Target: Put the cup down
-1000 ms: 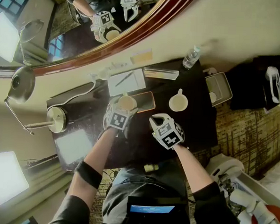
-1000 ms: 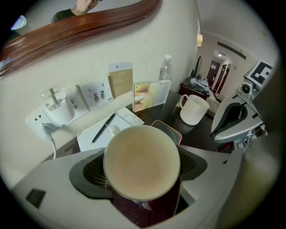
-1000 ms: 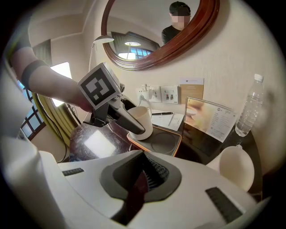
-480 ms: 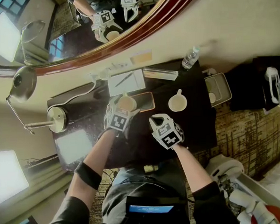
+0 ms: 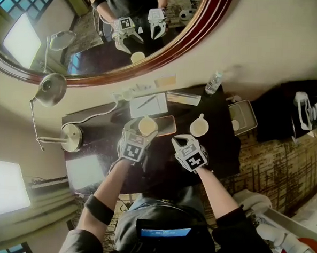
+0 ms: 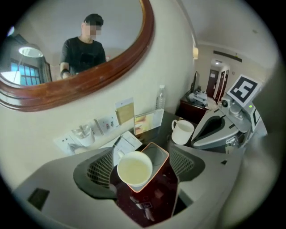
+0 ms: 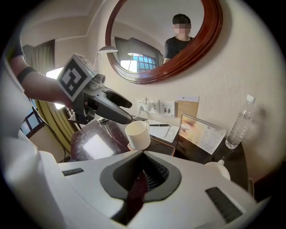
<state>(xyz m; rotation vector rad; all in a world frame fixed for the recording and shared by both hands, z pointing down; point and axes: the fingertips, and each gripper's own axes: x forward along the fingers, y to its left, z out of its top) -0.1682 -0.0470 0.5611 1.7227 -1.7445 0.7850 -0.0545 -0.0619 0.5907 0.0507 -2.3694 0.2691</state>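
We find no readable text, number or brand anywhere; the standing card (image 7: 203, 132), right of centre in the right gripper view, carries print too blurred to read.

Hotel guest room, writing-desk corner. Evidence:
- oval wood-framed wall mirror (image 7: 156, 44) above a dark polished desk (image 5: 218, 153)
- desk lamp (image 5: 50, 85) on a round base
- bottled water (image 7: 239, 123)
- notepad with pen (image 5: 148, 104)
- upright printed card stand (image 7: 203, 132)
- bank of wall sockets (image 7: 167, 107) just above the desk edge
- patterned carpet (image 5: 274, 157) alongside
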